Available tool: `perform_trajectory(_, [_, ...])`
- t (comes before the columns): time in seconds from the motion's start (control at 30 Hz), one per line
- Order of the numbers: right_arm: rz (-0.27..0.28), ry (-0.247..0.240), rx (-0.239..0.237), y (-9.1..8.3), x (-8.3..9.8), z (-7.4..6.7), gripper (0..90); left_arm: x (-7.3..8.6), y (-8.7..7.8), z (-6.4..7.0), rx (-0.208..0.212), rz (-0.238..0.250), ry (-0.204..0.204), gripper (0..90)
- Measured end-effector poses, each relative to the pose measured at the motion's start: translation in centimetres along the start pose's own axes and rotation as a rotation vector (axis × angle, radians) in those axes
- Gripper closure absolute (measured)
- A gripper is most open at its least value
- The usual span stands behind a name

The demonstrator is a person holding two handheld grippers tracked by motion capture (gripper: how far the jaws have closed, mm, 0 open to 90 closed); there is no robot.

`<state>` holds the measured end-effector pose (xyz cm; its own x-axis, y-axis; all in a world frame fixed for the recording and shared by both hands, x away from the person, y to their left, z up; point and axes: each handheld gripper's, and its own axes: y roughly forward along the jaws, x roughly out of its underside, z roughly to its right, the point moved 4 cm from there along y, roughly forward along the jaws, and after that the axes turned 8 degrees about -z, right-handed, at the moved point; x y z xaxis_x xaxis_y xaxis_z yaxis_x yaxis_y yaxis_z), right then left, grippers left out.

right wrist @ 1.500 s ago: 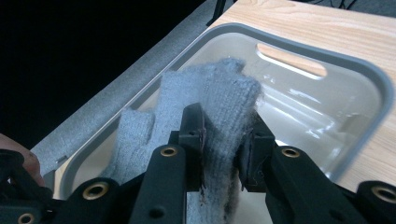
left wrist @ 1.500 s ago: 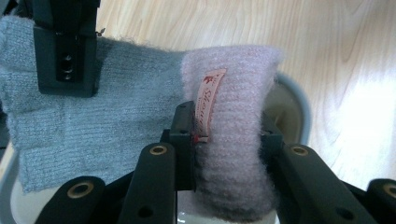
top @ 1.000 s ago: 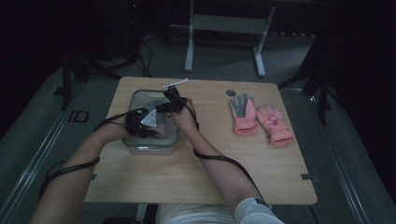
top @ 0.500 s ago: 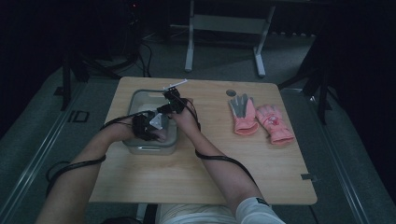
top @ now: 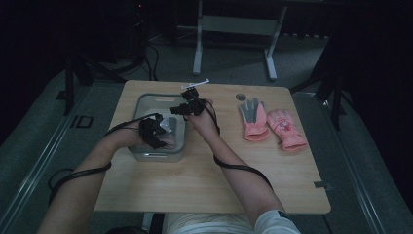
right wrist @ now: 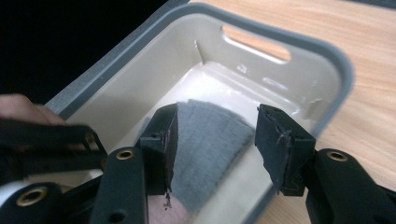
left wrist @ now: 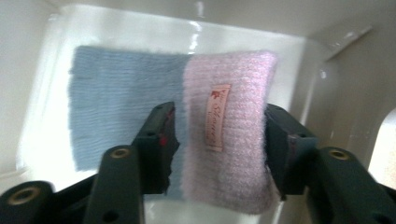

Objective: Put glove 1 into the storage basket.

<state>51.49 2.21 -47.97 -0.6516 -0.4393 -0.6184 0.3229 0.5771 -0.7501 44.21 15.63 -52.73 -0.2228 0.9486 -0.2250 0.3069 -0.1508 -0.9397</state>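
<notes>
I have both hands at the grey-rimmed plastic bin (top: 146,100) on the left part of the wooden counter (top: 204,175). My left forearm comes up from the lower left, and the left gripper (top: 155,131) points down into the bin. In the left gripper view its fingers (left wrist: 159,140) have just been opening and now stand apart on either side of a folded knit cloth (left wrist: 177,121), half light blue and half pink with a small sewn label, which lies flat on the bin's pale floor; the pink half sits between the fingers, and I cannot tell whether the pads touch it. My right forearm runs diagonally from the bottom centre, wrist bent over the bin's right rim, with the right gripper (top: 187,105) held just above that rim and tilted down toward the inside. Its fingers (right wrist: 163,140) have also just been opening; they are spread with nothing pinched, and the cloth (right wrist: 205,140) shows grey in the gap beyond them. Well to the right on the counter lie two pink gloves (top: 270,126) side by side, the left one palm-up with a grey palm.
</notes>
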Motion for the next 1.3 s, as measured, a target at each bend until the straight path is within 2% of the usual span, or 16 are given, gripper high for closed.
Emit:
perform_trajectory(0.1, [0.012,-0.023,0.02,-1.0,0.3,0.1,45.5,-0.3,-1.2,0.1,-0.015,0.019,-0.011,42.6])
perform_trajectory(0.17, [0.014,-0.03,0.02,-1.3,0.4,0.2,45.5,-0.4,-1.6,0.1,-0.008,0.035,-0.015,42.6])
perform_trajectory(0.27, [0.032,-0.026,0.005,-2.4,1.1,0.6,46.3,-0.8,-2.8,0.4,-0.026,0.05,-0.023,41.6])
perform_trajectory(0.43, [0.038,-0.031,0.0,-3.5,2.1,1.2,47.4,-1.5,-3.8,0.5,-0.018,0.098,-0.064,41.6])
perform_trajectory(0.57, [0.041,-0.034,0.009,-4.2,2.6,2.0,48.8,-2.4,-4.3,0.7,-0.009,0.132,-0.076,41.6])
perform_trajectory(0.63, [0.044,-0.025,0.016,-4.8,3.2,3.0,50.3,-3.3,-4.7,1.0,-0.014,0.154,-0.085,41.7])
perform_trajectory(0.77, [0.046,-0.025,0.029,-5.5,4.0,4.0,50.5,-4.7,-4.8,1.4,-0.009,0.152,-0.101,42.3])
perform_trajectory(0.87, [0.051,-0.042,0.064,-6.3,5.0,5.4,50.6,-6.3,-4.6,2.1,-0.006,0.166,-0.12,41.2])
perform_trajectory(0.93, [0.049,-0.051,0.083,-6.8,5.5,6.1,52.6,-7.0,-4.5,2.5,0.0,0.167,-0.105,39.2])
perform_trajectory(0.97, [0.049,-0.051,0.083,-6.8,5.5,6.1,52.6,-7.0,-4.5,2.5,0.0,0.167,-0.105,38.5])
perform_trajectory(1.0, [0.048,-0.044,0.083,-7.0,5.8,6.6,53.2,-7.7,-4.4,2.9,0.002,0.173,-0.108,38.5])
perform_trajectory(1.13, [0.054,-0.021,0.106,-8.5,7.0,8.8,57.8,-8.9,-4.2,3.5,0.02,0.19,-0.11,32.2])
perform_trajectory(1.17, [0.054,-0.021,0.106,-8.5,7.0,8.8,57.8,-8.9,-4.2,3.5,0.02,0.19,-0.11,31.2])
perform_trajectory(1.2, [0.053,-0.019,0.113,-8.7,7.2,9.1,58.3,-9.7,-3.9,4.2,0.029,0.183,-0.1,31.2])
perform_trajectory(1.23, [0.052,-0.018,0.131,-9.4,7.9,10.2,59.6,-10.0,-3.7,4.5,0.035,0.183,-0.1,25.9])
perform_trajectory(1.3, [0.056,-0.025,0.145,-10.0,8.4,11.0,61.0,-10.6,-3.5,5.1,0.045,0.19,-0.097,22.5])
